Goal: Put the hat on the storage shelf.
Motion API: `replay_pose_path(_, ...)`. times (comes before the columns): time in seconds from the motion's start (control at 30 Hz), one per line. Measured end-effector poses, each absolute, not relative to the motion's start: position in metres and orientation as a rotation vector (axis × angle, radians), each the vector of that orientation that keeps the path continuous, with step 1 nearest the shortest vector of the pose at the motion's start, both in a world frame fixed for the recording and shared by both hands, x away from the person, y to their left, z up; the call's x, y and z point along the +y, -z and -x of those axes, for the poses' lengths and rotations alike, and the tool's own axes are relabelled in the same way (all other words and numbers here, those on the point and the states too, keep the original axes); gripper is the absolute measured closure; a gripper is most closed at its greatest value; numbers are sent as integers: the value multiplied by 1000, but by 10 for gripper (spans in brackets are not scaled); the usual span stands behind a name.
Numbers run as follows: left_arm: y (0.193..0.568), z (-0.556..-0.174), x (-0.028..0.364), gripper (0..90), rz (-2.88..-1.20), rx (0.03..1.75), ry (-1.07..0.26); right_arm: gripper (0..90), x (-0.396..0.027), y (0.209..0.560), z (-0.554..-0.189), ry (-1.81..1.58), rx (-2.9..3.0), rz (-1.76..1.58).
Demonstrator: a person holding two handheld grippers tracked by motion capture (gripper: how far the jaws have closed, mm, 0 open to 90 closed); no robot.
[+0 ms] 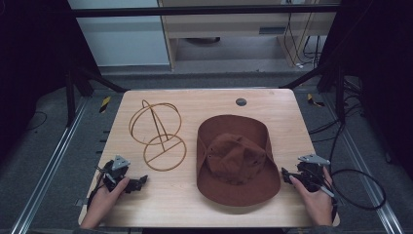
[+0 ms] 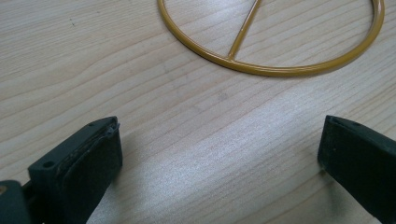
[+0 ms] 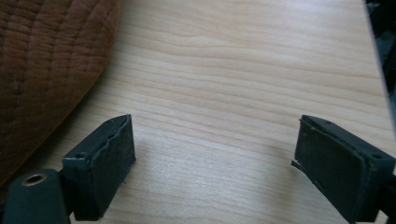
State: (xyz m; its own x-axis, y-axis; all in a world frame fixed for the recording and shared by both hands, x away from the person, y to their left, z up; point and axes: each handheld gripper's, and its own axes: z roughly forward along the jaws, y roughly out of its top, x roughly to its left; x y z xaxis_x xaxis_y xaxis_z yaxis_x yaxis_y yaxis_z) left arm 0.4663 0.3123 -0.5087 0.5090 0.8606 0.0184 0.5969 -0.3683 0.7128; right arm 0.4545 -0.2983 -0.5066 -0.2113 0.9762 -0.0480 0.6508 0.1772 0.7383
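Wood counter (image 1: pixel 204 105) carries everything. Biggest item: brown hat (image 1: pixel 236 158), crown up, brim flat on the counter, right of centre. No container on the counter; the hat's hollow faces down, so inside can't be seen.

Next: gold wire hat stand (image 1: pixel 158 134), left of the hat & apart from it, its round base ring flat on the wood w/ hoops rising above.

Left tongs (image 1: pixel 139 183) sit at the near left corner, just below the stand's base; jaws spread wide, nothing betw. them. Right tongs (image 1: pixel 286 176) sit at the near right, just beside the hat brim, not touching; jaws spread wide, bare wood betw. them.

High view gives the whole layout. Left gripper view adds a close look at the base ring (image 2: pixel 275 46) & its crossbar. Right gripper view adds the brim's quilted stitching (image 3: pixel 46 70).
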Motion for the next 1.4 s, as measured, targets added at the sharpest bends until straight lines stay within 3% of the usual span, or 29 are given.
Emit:
replay_pose_path(0.7, 509, -465, 312, 0, -2101, 1191, -522, 88, -314, 458, -415, -961, 1923, -1512)
replay_pose_path(0.97, 508, -464, 312, 0, -2103, 1191, -518, 73, -283, 414, -410, -987, 2083, -1336)
replay_pose_path(1.4, 509, -464, 312, 0, -2101, 1191, -521, 122, -215, 381, -436, -938, 2363, -1137)
